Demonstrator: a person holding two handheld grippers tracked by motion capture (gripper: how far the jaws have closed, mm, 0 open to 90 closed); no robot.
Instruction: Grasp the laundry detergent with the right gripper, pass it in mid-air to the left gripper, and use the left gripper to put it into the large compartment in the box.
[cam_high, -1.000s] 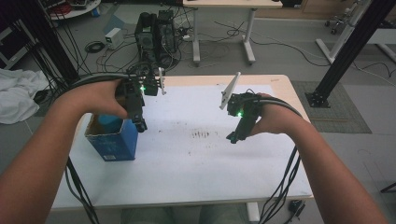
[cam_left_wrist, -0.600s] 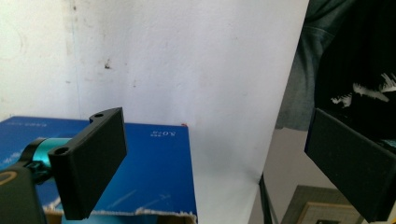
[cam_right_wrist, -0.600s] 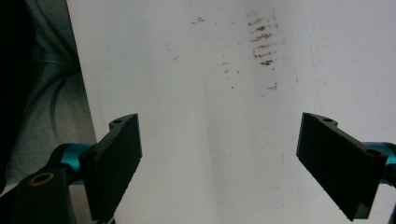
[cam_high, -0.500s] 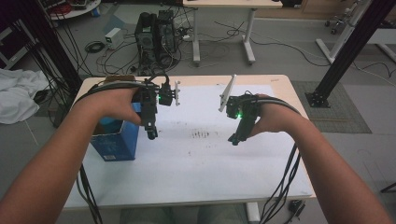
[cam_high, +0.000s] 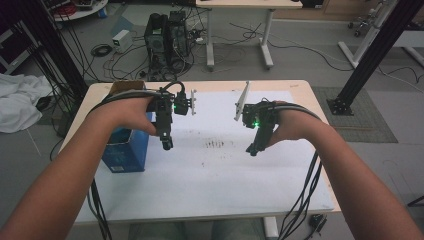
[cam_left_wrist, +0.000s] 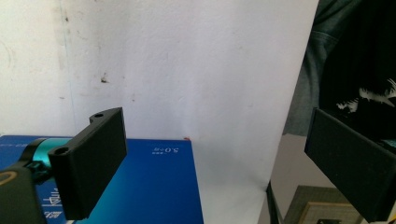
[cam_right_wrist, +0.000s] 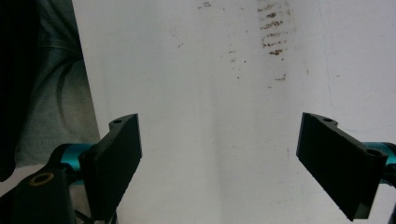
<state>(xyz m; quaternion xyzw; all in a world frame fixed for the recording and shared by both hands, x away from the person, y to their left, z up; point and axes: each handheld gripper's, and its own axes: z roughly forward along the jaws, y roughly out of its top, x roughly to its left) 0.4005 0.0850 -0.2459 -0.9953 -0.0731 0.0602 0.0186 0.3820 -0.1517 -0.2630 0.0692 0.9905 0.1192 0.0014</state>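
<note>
Both your grippers hover empty over the white surface (cam_high: 210, 175), fingers wide: left gripper (cam_high: 166, 145) beside the blue box (cam_high: 125, 150), right gripper (cam_high: 252, 149) well apart from it.

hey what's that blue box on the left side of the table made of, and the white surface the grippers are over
The blue rectangular box looks like printed cardboard with a slight sheen: sharp folded edges, white lettering, a brown flap at its far end. The white tabletop covering seems matte, perhaps paper or laminate; it carries dark smudges, and a pale wood rim shows around it.
</note>
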